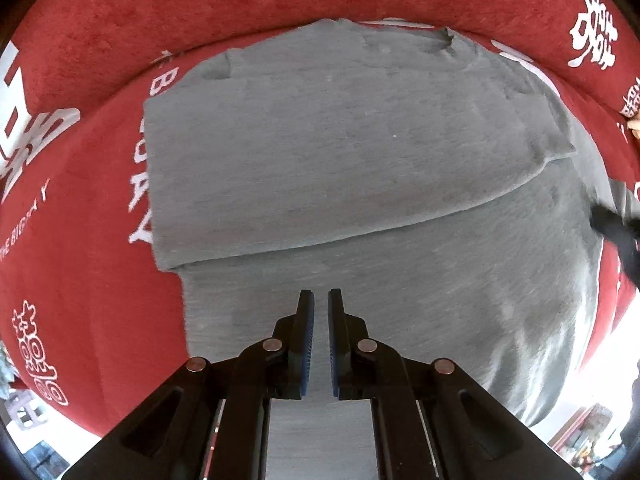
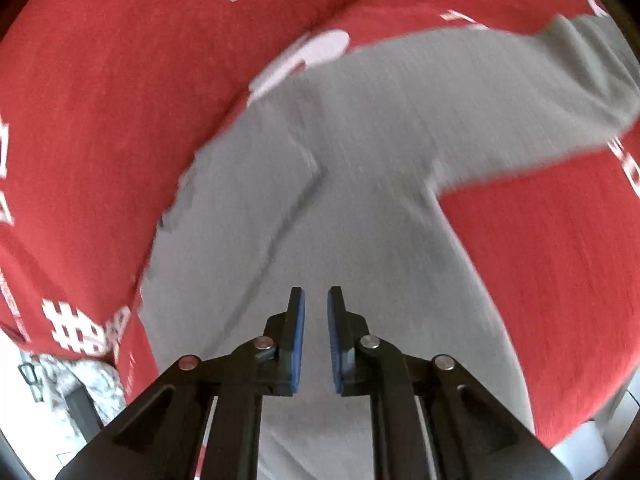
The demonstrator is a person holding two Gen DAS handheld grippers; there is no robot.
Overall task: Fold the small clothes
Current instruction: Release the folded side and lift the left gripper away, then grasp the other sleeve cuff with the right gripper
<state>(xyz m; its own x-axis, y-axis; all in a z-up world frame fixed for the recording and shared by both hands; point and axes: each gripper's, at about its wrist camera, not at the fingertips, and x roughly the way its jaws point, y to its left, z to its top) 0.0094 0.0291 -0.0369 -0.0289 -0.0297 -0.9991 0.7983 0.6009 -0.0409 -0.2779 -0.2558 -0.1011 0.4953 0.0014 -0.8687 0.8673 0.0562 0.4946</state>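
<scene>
A grey garment (image 1: 340, 140) lies flat on a red cloth (image 1: 80, 240) printed with white characters. Its upper layer is folded over the lower one, and the fold edge runs across the middle of the left wrist view. My left gripper (image 1: 321, 300) hovers over the lower layer, pointing down, shut and holding nothing. In the right wrist view the same garment (image 2: 360, 160) is blurred, with a sleeve (image 2: 580, 80) reaching to the upper right and a folded flap (image 2: 248, 184) at the left. My right gripper (image 2: 316, 296) is above the grey fabric, shut to a narrow gap with nothing between the pads.
The red cloth (image 2: 100, 100) surrounds the garment on all sides. A black object (image 1: 616, 228) juts in at the right edge of the left wrist view, over the garment's side. Beyond the cloth's near edge, floor clutter (image 2: 72, 380) shows at the lower left.
</scene>
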